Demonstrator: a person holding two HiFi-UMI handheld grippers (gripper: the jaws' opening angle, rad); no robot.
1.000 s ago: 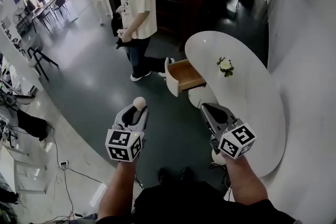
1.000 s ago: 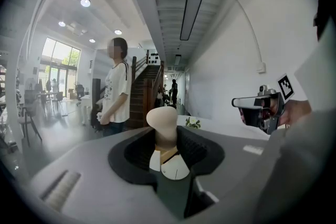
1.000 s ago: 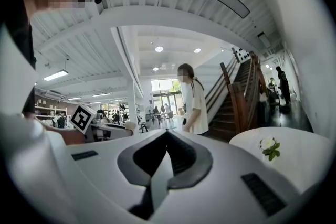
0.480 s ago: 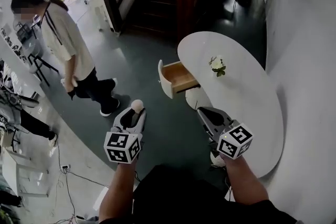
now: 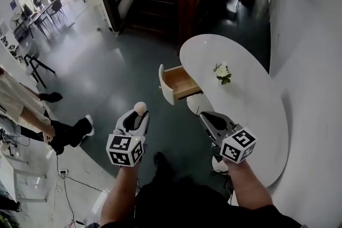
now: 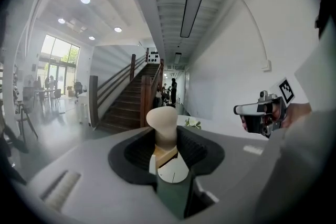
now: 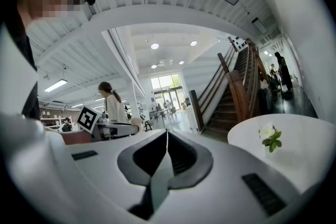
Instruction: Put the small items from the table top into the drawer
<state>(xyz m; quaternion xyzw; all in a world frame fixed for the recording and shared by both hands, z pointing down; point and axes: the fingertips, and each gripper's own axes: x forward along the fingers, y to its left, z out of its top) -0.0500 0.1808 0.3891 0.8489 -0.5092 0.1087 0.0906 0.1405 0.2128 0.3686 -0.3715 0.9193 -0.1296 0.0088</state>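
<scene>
My left gripper is shut on a small beige peg with a rounded head. It is held over the dark floor, left of the table. In the left gripper view the peg stands upright between the jaws. My right gripper is shut with nothing in it, near the table's near left edge; its jaws meet in its own view. The wooden drawer stands pulled open from the white oval table, its white front facing left.
A small vase of white flowers stands on the table top beyond the drawer. A person walks at the left edge, over the floor. A dark staircase rises behind. Cables lie on the pale floor at lower left.
The person has walked from beside the drawer away to the far left. Both grippers have stayed where they were, the left still holding the peg.
</scene>
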